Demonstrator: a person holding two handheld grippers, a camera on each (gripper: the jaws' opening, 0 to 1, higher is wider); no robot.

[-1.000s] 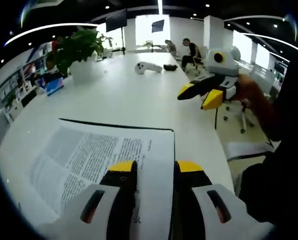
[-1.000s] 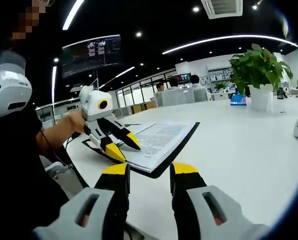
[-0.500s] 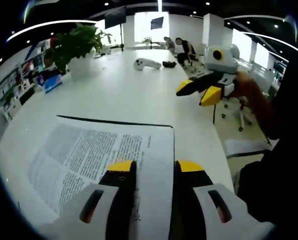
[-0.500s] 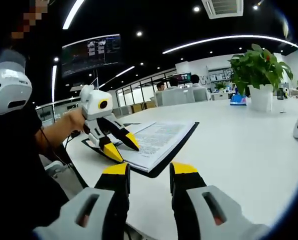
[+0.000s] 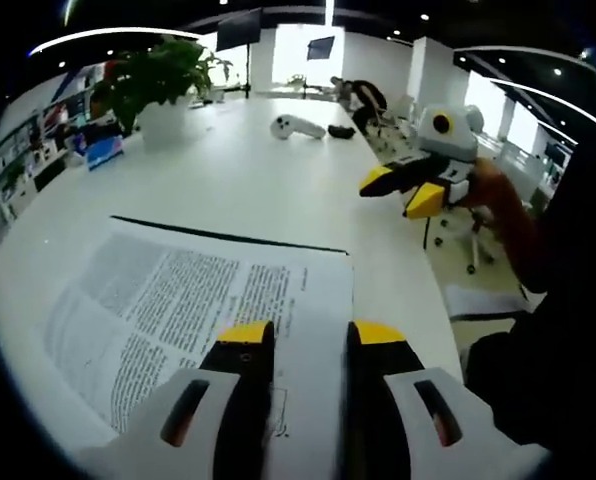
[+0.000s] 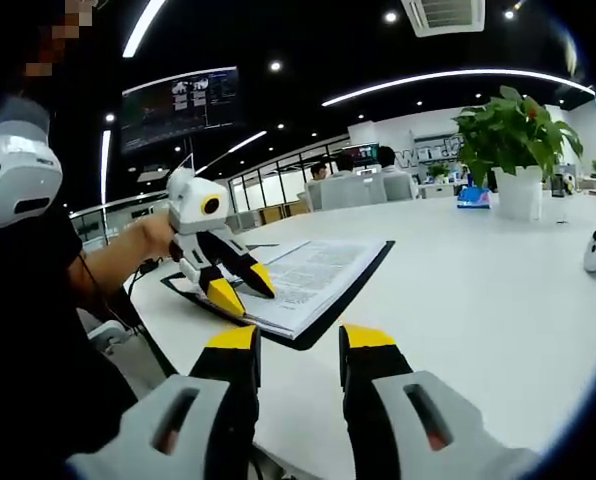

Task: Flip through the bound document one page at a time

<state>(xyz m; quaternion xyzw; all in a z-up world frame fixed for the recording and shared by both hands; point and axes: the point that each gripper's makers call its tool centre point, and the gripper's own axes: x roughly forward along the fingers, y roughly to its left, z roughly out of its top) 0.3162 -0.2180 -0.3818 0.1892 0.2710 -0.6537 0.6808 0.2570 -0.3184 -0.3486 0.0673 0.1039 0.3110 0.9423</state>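
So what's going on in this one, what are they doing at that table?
A person holds a two-jaw gripper in each hand over a bound document lying open on a white table. The left gripper hovers right at the document's near edge, jaws open, gripping no page. The right gripper is held off to the side above the table edge, jaws open and empty. A potted plant and a white controller sit farther along.

The document (image 5: 193, 300) lies flat on the white table near its edge, open at a page of dense black print in blocks. A black backing shows as a thin dark border along its far edge. From my right side, the document (image 6: 313, 280) looks like a thin stack of sheets on that board.
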